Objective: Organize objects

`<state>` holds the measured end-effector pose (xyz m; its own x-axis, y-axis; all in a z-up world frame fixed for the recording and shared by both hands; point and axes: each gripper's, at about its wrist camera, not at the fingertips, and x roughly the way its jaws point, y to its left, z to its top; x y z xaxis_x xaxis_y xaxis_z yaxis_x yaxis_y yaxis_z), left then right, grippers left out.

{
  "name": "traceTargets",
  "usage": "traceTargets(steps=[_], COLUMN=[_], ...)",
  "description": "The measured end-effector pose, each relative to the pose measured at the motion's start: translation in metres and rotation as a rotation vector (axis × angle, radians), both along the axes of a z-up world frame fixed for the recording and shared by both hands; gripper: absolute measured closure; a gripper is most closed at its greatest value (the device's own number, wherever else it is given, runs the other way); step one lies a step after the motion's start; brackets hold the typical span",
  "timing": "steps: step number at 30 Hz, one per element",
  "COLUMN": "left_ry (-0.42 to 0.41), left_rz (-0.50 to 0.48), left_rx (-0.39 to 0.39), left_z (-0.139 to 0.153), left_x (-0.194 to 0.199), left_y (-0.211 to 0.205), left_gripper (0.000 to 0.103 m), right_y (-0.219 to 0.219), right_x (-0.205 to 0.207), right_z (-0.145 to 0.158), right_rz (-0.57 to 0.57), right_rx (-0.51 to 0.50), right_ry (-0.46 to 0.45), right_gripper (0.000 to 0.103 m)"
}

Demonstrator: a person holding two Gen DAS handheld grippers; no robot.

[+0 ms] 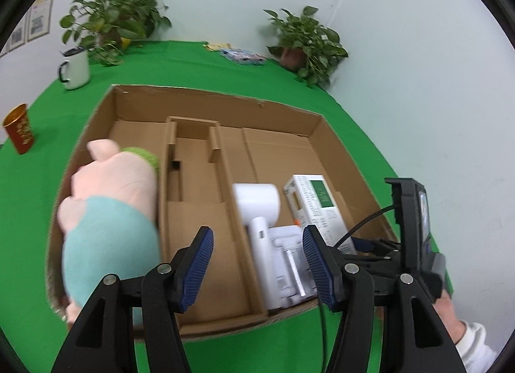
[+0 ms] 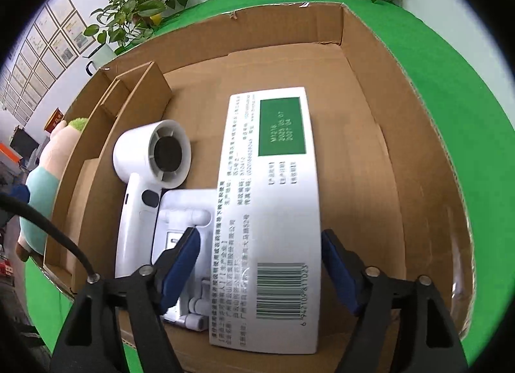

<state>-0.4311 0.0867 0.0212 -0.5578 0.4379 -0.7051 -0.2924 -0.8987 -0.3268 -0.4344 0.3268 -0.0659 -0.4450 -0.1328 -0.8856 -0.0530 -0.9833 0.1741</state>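
Right gripper (image 2: 259, 263) straddles the white carton (image 2: 273, 212) in the cardboard box's (image 2: 370, 60) right compartment, jaws spread, pads apparently off its sides. Left gripper (image 1: 257, 263) hangs half open and empty above the box's near edge, the plush toy (image 1: 112, 212) lying left.

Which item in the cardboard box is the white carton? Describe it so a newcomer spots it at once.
Start at the big open cardboard box on the green tablecloth and go to its right-hand compartment. Two white things lie there side by side: a hair dryer and, to its right, the white carton. The carton is the flat rectangular one, with a green panel and a barcode on its top face.
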Motion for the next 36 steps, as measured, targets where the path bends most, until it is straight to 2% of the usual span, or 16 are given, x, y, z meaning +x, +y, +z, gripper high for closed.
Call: traceTargets(steps=[2,4,6,7,8,12,14,16,19,24,31,36], left_ry=[0.021,0.055,0.115,0.137,0.165,0.322,0.351,0.345,0.340,0.403,0.401,0.398], left_rz=[0.017,0.040,0.075,0.086,0.101,0.198,0.222,0.223,0.238,0.262,0.267,0.264], left_rx=[-0.020,-0.051,-0.094,-0.105,-0.119,-0.199,-0.224,-0.235,-0.255,-0.341,-0.389,-0.393], left_z=[-0.002,-0.004,-0.005,-0.006,-0.007,-0.014,-0.025,-0.038,-0.056,-0.073,-0.076,-0.077], left_x=[0.009,0.020,0.032,0.035,0.040,0.067,0.073,0.075,0.076,0.080,0.074,0.071], left_y=[-0.006,-0.013,-0.019,-0.020,-0.021,-0.022,-0.020,-0.018,-0.015,-0.001,0.007,0.007], left_gripper=[0.047,0.041,0.039,0.035,0.032,0.000,0.001,0.001,0.001,0.001,0.000,0.000], right_y=[0.000,0.000,0.001,0.001,0.000,-0.011,-0.020,-0.028,-0.030,-0.033,-0.034,-0.032], right_x=[0.000,0.002,0.007,0.011,0.018,0.075,0.097,0.111,0.119,0.113,0.111,0.111], right_z=[-0.001,0.001,0.010,0.016,0.025,0.054,0.049,0.040,0.030,0.017,0.016,0.015], right_rz=[-0.010,-0.016,-0.033,-0.039,-0.046,-0.052,-0.031,-0.014,-0.027,-0.053,-0.052,-0.068], right_rx=[-0.007,0.000,0.034,0.053,0.079,0.180,0.208,0.226,0.247,0.288,0.283,0.287], right_ry=[-0.010,-0.003,0.033,0.063,0.111,0.432,0.513,0.556,0.596,0.590,0.584,0.580], right_gripper=[0.025,0.025,0.025,0.025,0.025,0.017,0.017,0.017,0.016,0.016,0.013,0.008])
